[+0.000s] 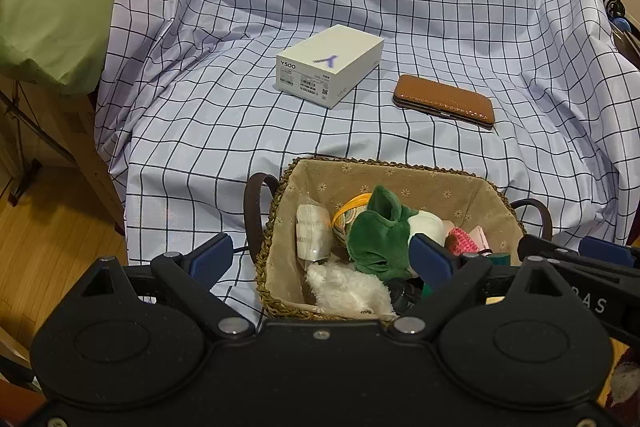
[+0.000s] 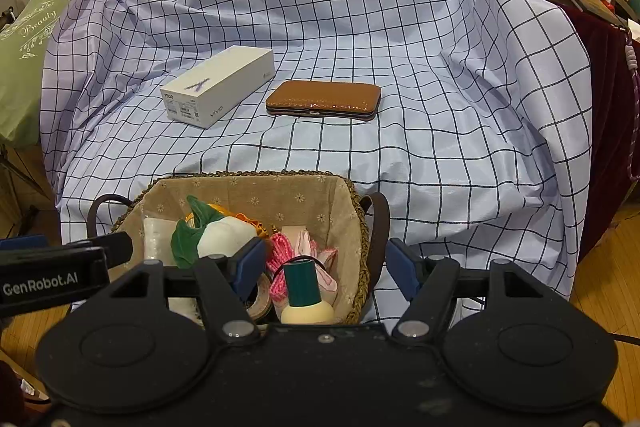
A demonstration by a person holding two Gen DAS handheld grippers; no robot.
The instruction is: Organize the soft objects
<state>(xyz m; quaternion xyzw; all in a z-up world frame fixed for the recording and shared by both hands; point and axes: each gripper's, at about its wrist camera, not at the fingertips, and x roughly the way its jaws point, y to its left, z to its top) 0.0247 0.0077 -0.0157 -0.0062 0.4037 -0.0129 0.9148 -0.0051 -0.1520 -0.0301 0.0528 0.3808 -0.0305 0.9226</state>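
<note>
1. At the near edge of the checked cloth (image 1: 400, 7) stands a woven basket (image 1: 266, 259) with a flowered fabric lining and dark loop handles; everything below is placed relative to it.
2. Inside the basket lie the soft things: a green-and-white plush (image 1: 376, 231), a fluffy white piece (image 1: 348, 289) at the near side, a pink knitted piece (image 1: 462, 241) to the right, and a wrapped white packet (image 1: 314, 227) against the left wall.
3. A bottle with a dark green cap (image 2: 304, 281) stands in the basket's near right corner, seen from the right wrist view.
4. Beyond the basket, on the cloth, a white phone box (image 1: 330, 65) lies to the far left and a brown leather case (image 1: 444, 101) to the far right, apart from each other.
5. The left gripper (image 1: 322, 257) hangs over the basket's left rim, jaws wide, nothing between them pressed.
6. The right gripper (image 2: 324, 267) hangs over the basket's right rim, jaws partly apart and empty; the rim and the bottle sit between them untouched.
7. Left of the basket, off the cloth, a green bag (image 1: 52, 11) leans.
</note>
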